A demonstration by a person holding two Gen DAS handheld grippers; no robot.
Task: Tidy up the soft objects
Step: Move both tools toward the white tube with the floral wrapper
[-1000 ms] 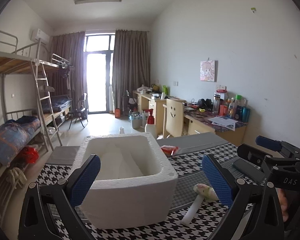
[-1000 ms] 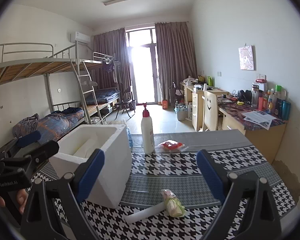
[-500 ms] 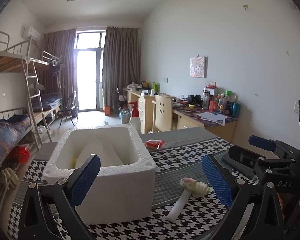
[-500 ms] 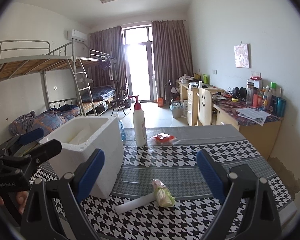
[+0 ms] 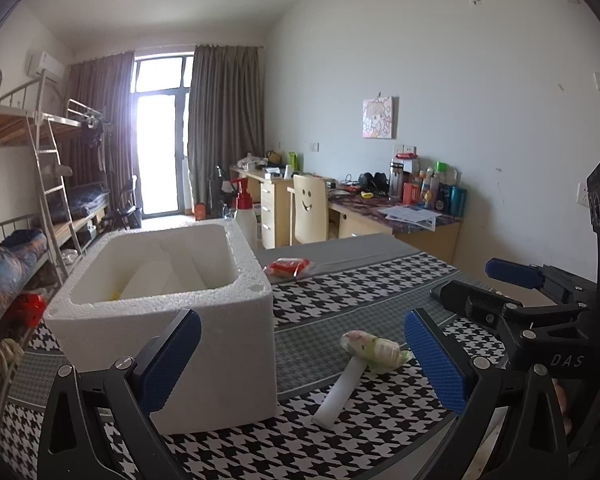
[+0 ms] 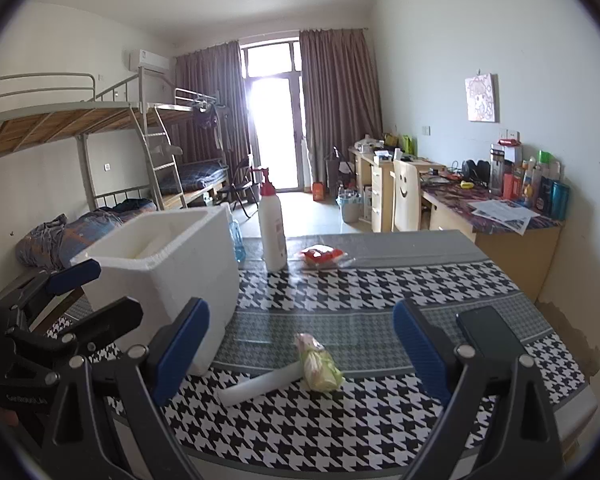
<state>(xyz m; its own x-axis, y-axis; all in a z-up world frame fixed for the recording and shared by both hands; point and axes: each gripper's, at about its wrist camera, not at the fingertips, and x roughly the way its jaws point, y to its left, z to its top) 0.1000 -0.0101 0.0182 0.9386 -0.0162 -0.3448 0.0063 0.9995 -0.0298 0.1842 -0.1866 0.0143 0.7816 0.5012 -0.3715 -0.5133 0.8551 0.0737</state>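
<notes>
Hovering low over the houndstooth tablecloth (image 6: 380,280), both grippers are level, pointing forward, jaws spread wide and empty: left gripper (image 5: 300,360), right gripper (image 6: 300,352). Soft toy mushroom (image 6: 296,372) lies on its side on the cloth between the right gripper's pads, untouched, just right of the foam box (image 5: 172,320).

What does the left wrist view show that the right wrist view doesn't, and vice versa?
Left wrist only: the foam box's interior, with white foam pieces inside. Right wrist only: the whole pump bottle, and a blue-capped water bottle behind the box. Both: the box, the wrapped soft roll lying on the houndstooth tablecloth, the red packet, the phone, both grippers open, each seeing the other.
</notes>
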